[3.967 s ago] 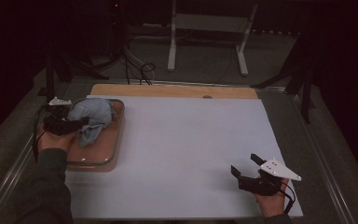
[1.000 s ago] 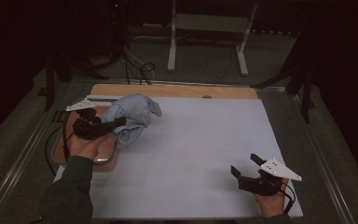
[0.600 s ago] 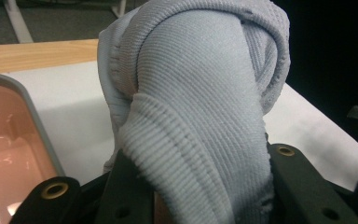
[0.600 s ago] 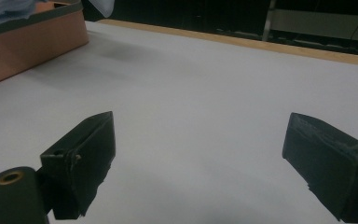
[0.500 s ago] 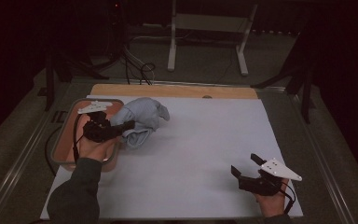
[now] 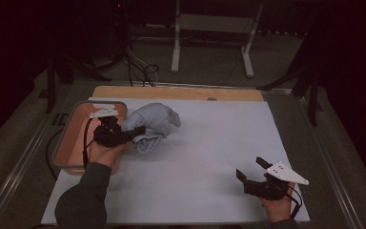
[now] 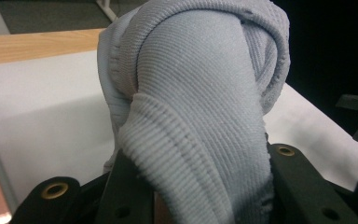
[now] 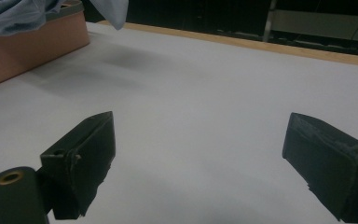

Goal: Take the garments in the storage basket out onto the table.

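The right gripper (image 8: 200,163) has its two black jaws spread wide, with nothing between them but the bare white table cover (image 8: 205,107). Beyond the left jaw, far off, stands a salmon-coloured tray (image 8: 32,44), and pale blue cloth (image 8: 14,14) bunches above its rim. Ahead of both jaws a wooden edge (image 8: 279,46) borders the cover.

No text, label, brand, number or sign can be read in these pictures. The surfaces that show carry no lettering that I can make out.
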The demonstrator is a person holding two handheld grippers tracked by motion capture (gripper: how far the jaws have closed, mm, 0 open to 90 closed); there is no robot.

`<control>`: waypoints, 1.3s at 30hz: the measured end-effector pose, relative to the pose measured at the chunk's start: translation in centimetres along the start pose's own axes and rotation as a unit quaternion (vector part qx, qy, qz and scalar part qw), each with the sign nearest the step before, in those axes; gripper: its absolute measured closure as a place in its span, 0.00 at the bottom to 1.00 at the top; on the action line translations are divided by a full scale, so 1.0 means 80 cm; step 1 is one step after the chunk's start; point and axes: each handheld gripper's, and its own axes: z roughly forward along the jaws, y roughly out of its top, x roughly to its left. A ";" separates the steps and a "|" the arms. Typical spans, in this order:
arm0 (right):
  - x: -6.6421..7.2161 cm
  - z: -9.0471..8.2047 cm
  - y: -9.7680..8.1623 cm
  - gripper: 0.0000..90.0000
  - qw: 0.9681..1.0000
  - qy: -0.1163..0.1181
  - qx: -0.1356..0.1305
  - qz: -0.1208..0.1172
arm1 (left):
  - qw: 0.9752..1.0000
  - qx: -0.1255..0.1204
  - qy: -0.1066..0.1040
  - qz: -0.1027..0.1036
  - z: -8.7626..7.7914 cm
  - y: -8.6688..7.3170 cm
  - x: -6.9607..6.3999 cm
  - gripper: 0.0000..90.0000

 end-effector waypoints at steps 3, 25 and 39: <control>0.000 0.000 0.000 0.11 1.000 0.000 -0.001 0.001 | 1.000 0.001 -0.003 0.002 0.003 0.000 -0.003 0.75; -0.001 -0.001 0.000 0.11 1.000 0.000 -0.002 0.001 | 0.999 0.015 -0.030 0.010 0.029 -0.004 -0.022 0.75; -0.001 -0.001 0.000 0.11 1.000 0.002 -0.003 0.002 | 0.998 0.036 -0.044 0.015 0.053 -0.015 -0.033 0.75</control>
